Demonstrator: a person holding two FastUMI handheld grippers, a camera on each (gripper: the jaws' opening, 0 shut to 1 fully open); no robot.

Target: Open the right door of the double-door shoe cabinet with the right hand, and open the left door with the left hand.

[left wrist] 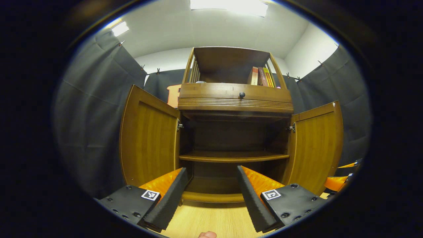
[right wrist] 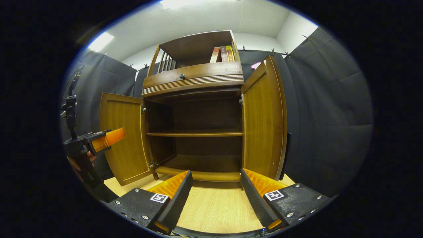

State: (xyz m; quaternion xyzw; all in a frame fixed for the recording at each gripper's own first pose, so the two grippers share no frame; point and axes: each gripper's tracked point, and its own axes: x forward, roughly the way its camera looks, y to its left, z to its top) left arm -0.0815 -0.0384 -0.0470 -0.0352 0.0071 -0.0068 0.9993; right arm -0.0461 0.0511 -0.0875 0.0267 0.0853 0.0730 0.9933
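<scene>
The wooden shoe cabinet (left wrist: 235, 99) (right wrist: 195, 79) stands in front of me with both doors swung wide. Its left door (left wrist: 148, 142) (right wrist: 124, 137) and right door (left wrist: 315, 145) (right wrist: 264, 122) both show their inner faces. The inside holds one bare shelf (left wrist: 233, 157) (right wrist: 195, 134). My left gripper (left wrist: 211, 172) is open, a short way back from the cabinet's base, holding nothing. My right gripper (right wrist: 216, 175) is open too, empty, in front of the cabinet's bottom edge. In the right gripper view the left gripper (right wrist: 109, 137) also shows, farther off, beside the left door.
A drawer with a dark knob (left wrist: 242, 95) (right wrist: 181, 76) sits above the doors. Several books (left wrist: 261, 76) (right wrist: 224, 53) stand in the top shelf. The floor (left wrist: 211, 221) (right wrist: 214, 208) is light wood. Black cloth walls (left wrist: 96, 125) (right wrist: 324, 125) close in both sides.
</scene>
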